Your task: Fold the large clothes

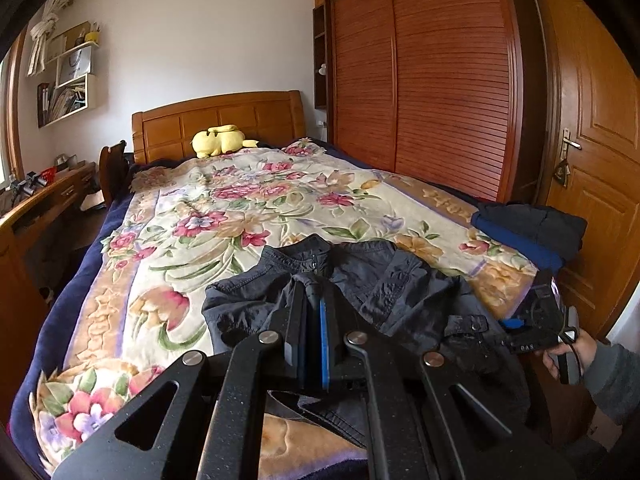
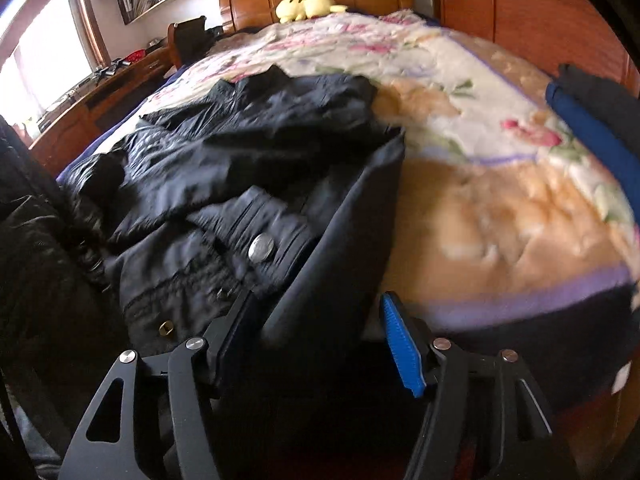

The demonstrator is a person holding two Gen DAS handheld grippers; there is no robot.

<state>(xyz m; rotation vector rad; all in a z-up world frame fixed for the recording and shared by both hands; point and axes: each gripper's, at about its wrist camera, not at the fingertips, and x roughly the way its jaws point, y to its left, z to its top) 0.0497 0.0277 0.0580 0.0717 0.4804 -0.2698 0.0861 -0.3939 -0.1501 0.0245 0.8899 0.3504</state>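
Note:
A black jacket (image 1: 384, 280) lies spread on the floral bedspread (image 1: 240, 208) near the foot of the bed, collar toward the headboard. My left gripper (image 1: 312, 300) is shut above the jacket's middle; whether it pinches fabric I cannot tell. In the right wrist view the jacket (image 2: 248, 152) lies left of centre, its silver snap button (image 2: 261, 247) near my fingers. My right gripper (image 2: 320, 320) is open, with a flap of the jacket's hem lying between its jaws. The right gripper also shows in the left wrist view (image 1: 536, 320), held by a hand at the jacket's right edge.
A folded pile of dark and blue clothes (image 1: 528, 228) sits at the bed's right edge, also in the right wrist view (image 2: 596, 120). A yellow plush toy (image 1: 220, 140) lies by the headboard. A wooden wardrobe (image 1: 424, 80) and door (image 1: 592, 160) stand right; a desk (image 1: 40, 204) left.

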